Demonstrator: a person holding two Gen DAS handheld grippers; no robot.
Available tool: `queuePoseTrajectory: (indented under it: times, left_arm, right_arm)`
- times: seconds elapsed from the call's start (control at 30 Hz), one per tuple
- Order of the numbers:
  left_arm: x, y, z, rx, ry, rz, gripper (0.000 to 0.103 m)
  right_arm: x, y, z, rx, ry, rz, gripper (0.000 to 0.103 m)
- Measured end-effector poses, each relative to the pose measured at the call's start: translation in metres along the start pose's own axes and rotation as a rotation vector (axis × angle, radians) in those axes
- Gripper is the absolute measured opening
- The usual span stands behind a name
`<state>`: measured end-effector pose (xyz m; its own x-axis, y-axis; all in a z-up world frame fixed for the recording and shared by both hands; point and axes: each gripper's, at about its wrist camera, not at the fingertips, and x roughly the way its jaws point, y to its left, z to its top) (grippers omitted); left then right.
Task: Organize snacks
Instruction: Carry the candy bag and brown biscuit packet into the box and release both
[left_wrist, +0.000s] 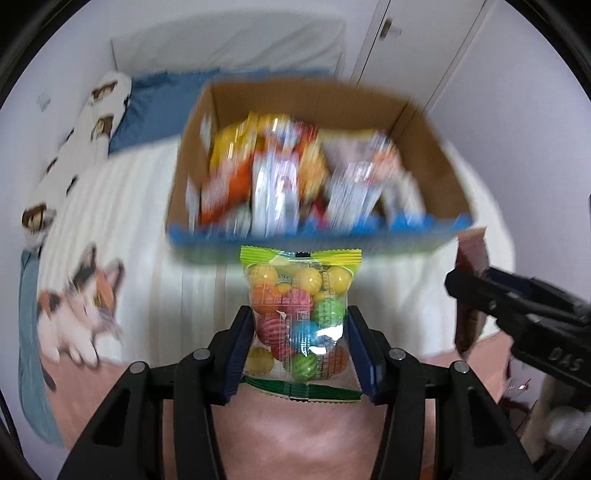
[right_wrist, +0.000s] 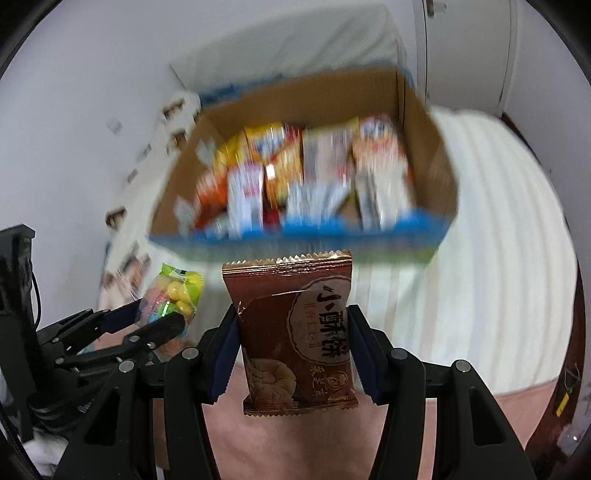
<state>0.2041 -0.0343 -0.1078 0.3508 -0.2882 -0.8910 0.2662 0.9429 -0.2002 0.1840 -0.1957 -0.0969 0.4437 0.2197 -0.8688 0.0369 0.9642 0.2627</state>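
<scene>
Left gripper (left_wrist: 300, 354) grasping gumball bag (left_wrist: 300, 325), right gripper (right_wrist: 293, 350) grasping brown pastry packet (right_wrist: 297, 336), both upright, cardboard snack box (left_wrist: 424, 144) directly ahead toward upper frame.

One candy bag (left_wrist: 299, 321) – one pastry packet (right_wrist: 299, 343) – one box (left_wrist: 436, 147).

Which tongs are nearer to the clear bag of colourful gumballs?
Left. The left tongs are shut on the clear bag of colourful gumballs. The right tongs are off to its right side, shut on a brown foil pastry packet.
</scene>
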Motion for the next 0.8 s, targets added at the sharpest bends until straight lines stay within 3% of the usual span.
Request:
queuePoseTrajectory:
  times: [0.13, 0.3, 0.43, 0.53, 0.67, 0.73, 0.8]
  left_arm:
    - [-0.017, -0.003, 0.057, -0.005, -0.036, -0.08, 0.047]
    - [0.003, -0.004, 0.113, 0.004, -0.016, -0.101, 0.047]
    - [0.047, -0.005, 0.152, 0.007, 0.083, -0.121, 0.048]
    - [0.086, -0.007, 0.162, 0.021, 0.157, -0.111, 0.048]
    - [0.134, -0.004, 0.159, 0.026, 0.269, -0.055, 0.048]
    - [0.147, -0.001, 0.155, 0.019, 0.297, -0.049, 0.049]
    - [0.15, 0.003, 0.154, 0.01, 0.297, -0.068, 0.06]
  right_arm:
    - [-0.019, -0.002, 0.054, -0.016, -0.054, -0.002, 0.058]
    - [-0.008, -0.022, 0.1, 0.016, -0.047, -0.016, 0.058]
    - [0.029, -0.043, 0.123, 0.074, 0.021, -0.017, 0.058]
    - [0.065, -0.053, 0.126, 0.103, 0.074, -0.013, 0.058]
    - [0.11, -0.063, 0.121, 0.138, 0.207, 0.01, 0.06]
    - [0.121, -0.067, 0.116, 0.152, 0.238, -0.009, 0.065]
    - [0.123, -0.069, 0.114, 0.144, 0.234, -0.039, 0.095]
